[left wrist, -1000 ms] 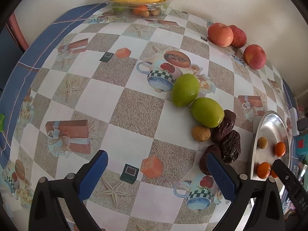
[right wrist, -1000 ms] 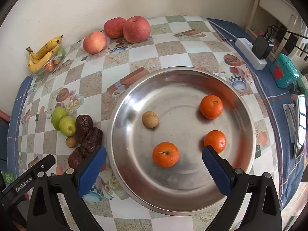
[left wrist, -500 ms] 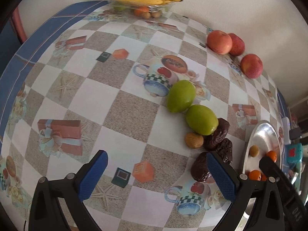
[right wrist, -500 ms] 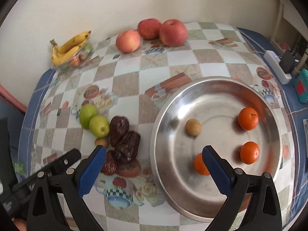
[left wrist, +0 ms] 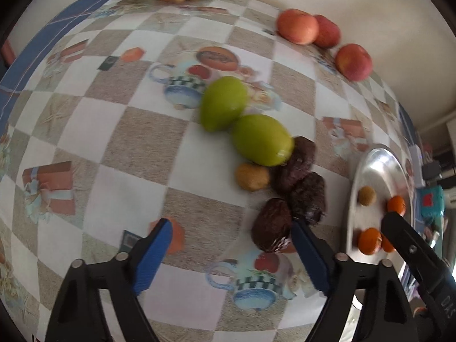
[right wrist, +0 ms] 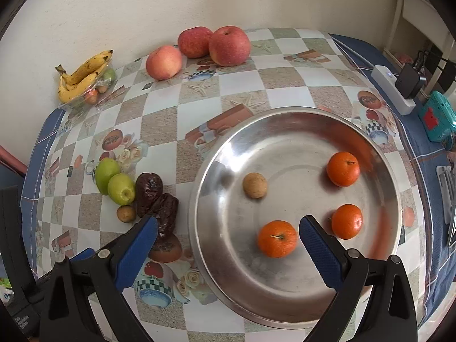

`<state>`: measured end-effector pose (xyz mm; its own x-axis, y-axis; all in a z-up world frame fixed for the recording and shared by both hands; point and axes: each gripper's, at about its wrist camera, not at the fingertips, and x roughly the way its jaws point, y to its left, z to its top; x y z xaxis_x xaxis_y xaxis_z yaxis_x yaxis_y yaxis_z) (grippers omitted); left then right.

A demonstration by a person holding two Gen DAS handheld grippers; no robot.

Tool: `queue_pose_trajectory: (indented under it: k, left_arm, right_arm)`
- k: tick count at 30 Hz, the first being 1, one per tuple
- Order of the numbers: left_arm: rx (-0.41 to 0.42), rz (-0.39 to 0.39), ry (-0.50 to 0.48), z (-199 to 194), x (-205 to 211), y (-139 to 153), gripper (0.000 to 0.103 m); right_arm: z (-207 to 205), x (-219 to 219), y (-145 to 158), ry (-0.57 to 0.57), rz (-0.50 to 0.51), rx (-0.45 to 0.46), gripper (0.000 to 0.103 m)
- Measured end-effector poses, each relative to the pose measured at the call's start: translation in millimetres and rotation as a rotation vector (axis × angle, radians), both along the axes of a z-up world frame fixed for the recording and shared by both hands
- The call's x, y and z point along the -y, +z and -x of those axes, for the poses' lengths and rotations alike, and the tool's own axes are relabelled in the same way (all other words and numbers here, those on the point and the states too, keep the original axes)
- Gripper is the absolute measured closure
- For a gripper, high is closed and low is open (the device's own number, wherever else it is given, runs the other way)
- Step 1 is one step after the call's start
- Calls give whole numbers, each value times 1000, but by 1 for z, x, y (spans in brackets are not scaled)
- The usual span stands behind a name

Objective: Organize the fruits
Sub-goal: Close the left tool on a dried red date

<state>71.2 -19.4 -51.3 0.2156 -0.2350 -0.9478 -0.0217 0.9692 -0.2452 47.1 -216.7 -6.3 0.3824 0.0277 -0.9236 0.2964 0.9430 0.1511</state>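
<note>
Both grippers [left wrist: 232,246] [right wrist: 228,235] hover parted over checkered tablecloth [right wrist: 182,114] (cream wall [right wrist: 142,8] behind).

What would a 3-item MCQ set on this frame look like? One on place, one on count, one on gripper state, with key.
1. Where does the small brown fruit in the right wrist view lie?
A. In the steel bowl
B. On the bananas
C. Between the red apples

2. How many oranges are in the bowl?
A. One
B. Three
C. Five

3. How is the left gripper?
A. Shut on a green apple
B. Shut on a date
C. Open, holding nothing

Key:
1 A: it sits on the bowl's floor, apart from the oranges.
2 B: three show, one far, one right, one near.
3 C: its blue fingers stand wide apart with only tablecloth between them; the nearest date lies just inside the right finger, ungripped.
</note>
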Motion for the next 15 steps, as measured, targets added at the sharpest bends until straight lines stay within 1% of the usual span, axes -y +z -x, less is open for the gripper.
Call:
queue_pose_trajectory:
  k: [4,6,10,12,14,15]
  left_arm:
    - [13,-11,-66,2,17,2,34]
    - [8,-12,-86,3,21,1,46]
    - [-11,18,-89,1,25,-3,54]
    - [-10,34,-90,1,26,-3,63]
    - [-6,44,-92,2,25,0,68]
    - [-5,46,-90,2,24,0,68]
  right_arm:
    - [1,2,-2,-7,-9,-10,3]
    - [1,1,-2,-2,-10,-12,3]
    - [1,0,-2,3,-5,-14,3]
    - [1,0,-2,2,-5,-14,3]
    - [1,-1,-2,1,-5,-15,3]
    - [1,0,-3,1,-5,-16,3]
